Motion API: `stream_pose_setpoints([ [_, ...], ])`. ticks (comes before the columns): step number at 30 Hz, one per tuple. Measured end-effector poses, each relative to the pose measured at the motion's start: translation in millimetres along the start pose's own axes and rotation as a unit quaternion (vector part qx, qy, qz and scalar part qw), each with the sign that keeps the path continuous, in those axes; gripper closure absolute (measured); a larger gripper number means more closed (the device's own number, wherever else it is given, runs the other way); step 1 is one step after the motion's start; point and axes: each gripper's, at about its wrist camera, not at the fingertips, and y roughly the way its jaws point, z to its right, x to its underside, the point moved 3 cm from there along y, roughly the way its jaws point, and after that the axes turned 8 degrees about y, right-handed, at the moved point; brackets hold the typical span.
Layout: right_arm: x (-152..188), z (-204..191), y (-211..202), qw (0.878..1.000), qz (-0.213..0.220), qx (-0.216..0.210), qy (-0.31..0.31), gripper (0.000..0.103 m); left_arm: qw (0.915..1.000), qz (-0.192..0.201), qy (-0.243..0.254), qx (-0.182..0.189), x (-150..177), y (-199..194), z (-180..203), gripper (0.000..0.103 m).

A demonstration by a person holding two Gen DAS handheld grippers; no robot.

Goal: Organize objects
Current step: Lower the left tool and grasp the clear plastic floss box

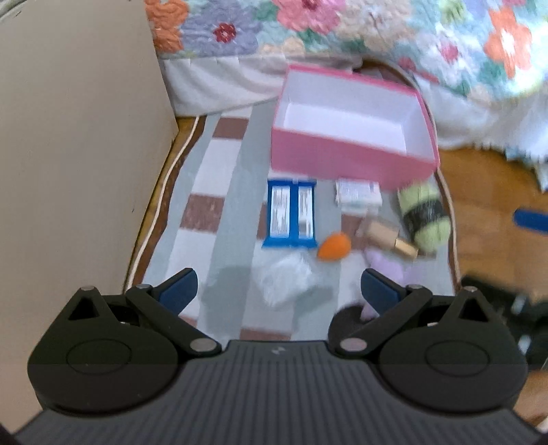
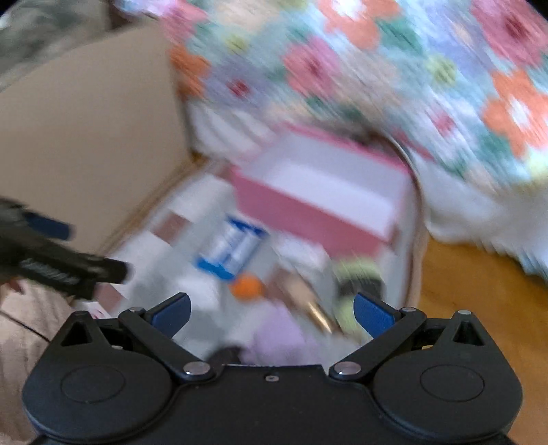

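Observation:
An empty pink box (image 1: 346, 157) with a white inside stands at the far end of a striped mat (image 1: 219, 191). In front of it lie a blue packet (image 1: 291, 214), a white packet (image 1: 358, 193), an orange sponge (image 1: 334, 246), a gold-capped bottle (image 1: 390, 238), a green and black yarn skein (image 1: 424, 215), a clear plastic bag (image 1: 287, 279) and a lilac item (image 1: 390, 265). My left gripper (image 1: 281, 291) hangs open above the bag. My right gripper (image 2: 272, 313) is open over the lilac item (image 2: 277, 337); that view is blurred, showing the box (image 2: 308, 212) and blue packet (image 2: 233, 248).
A beige panel (image 1: 75, 143) rises along the left. A floral quilt (image 1: 342, 30) hangs behind the box. Wooden floor (image 1: 489, 212) lies right of the mat. The left gripper's fingers (image 2: 48, 227) show at the left edge of the right wrist view, above a person's sleeve (image 2: 20, 321).

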Motion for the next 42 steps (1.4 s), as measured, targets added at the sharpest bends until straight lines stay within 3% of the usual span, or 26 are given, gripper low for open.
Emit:
stream_pose_setpoints([
  [3,-5.1,-7.2,16.6,0.998,0.007,-0.058,-0.033,0.000,0.9996,0.027,0.004,-0.001,-13.2,14.1,-3.9,0.000],
  [5,-5.4,-14.1,30.7,0.991,-0.020,-0.117,-0.057,0.000,0.9994,0.021,0.025,-0.009,-19.2,31.1,-2.7,0.000],
  [6,-5.2,-18.3,37.3,0.990,-0.029,-0.121,-0.068,0.000,0.9994,0.014,0.030,-0.011,-21.4,40.1,-2.3,0.000],
  [10,-0.7,-38.7,64.0,0.985,-0.036,-0.119,-0.116,0.000,0.9998,-0.012,0.015,-0.004,-18.9,76.7,-11.8,0.001],
  [18,32.2,-60.8,137.7,0.980,-0.076,-0.136,-0.124,0.004,0.9945,-0.078,-0.055,0.042,17.7,148.5,-40.6,0.004],
  [25,60.8,-76.1,189.3,0.978,-0.096,-0.138,-0.122,0.004,0.9874,-0.107,-0.092,0.072,36.4,183.0,-51.6,0.008],
  [28,69.7,-82.1,203.1,0.978,-0.101,-0.137,-0.121,0.004,0.9864,-0.109,-0.096,0.078,36.2,192.1,-48.5,0.016],
  [30,72.3,-82.3,210.7,0.981,-0.094,-0.131,-0.111,0.003,0.9821,-0.115,-0.110,0.101,38.0,197.9,-47.1,0.021],
  [34,75.2,-76.8,226.2,0.986,-0.081,-0.114,-0.090,0.003,0.9635,-0.120,-0.176,0.162,49.4,206.5,-49.9,0.023],
  [36,78.5,-74.4,229.9,0.986,-0.083,-0.122,-0.077,0.003,0.9641,-0.116,-0.185,0.151,53.1,208.6,-49.2,0.034],
  [42,81.4,-69.5,235.9,0.989,-0.065,-0.125,-0.045,0.003,0.9727,-0.080,-0.184,0.117,47.1,210.1,-41.9,0.034],
])
